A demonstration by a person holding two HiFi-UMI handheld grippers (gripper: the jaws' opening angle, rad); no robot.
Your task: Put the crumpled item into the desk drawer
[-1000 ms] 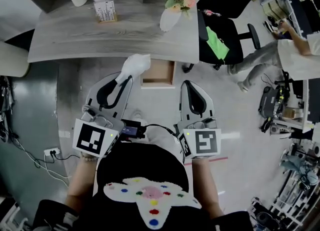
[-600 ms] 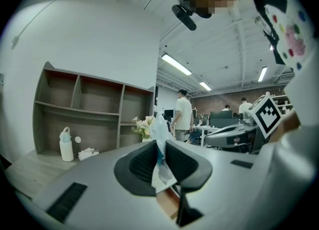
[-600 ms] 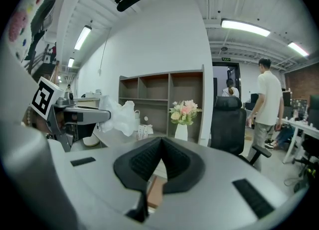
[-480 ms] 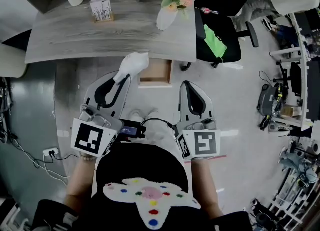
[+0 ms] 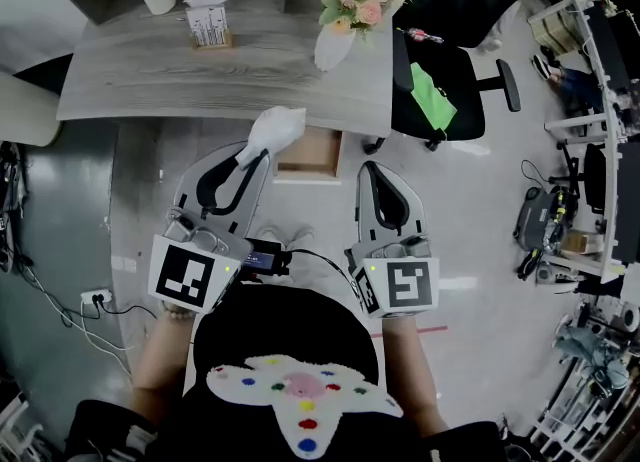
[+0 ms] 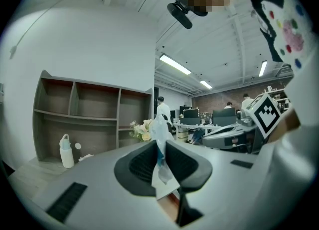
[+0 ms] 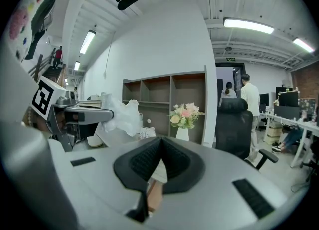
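A: Left tongs (image 5: 258, 153)?
B: We find them clamped on the crumpled item (image 5: 275, 130), which juts out ahead of them.
A: Right tongs (image 5: 376, 166)?
B: Closed on nothing, we note; the open drawer (image 5: 312, 153) lies ahead, between both tongs.

Left gripper (image 5: 256, 157) grips the crumpled item (image 5: 275, 130); right gripper (image 5: 378, 167) closed, empty.
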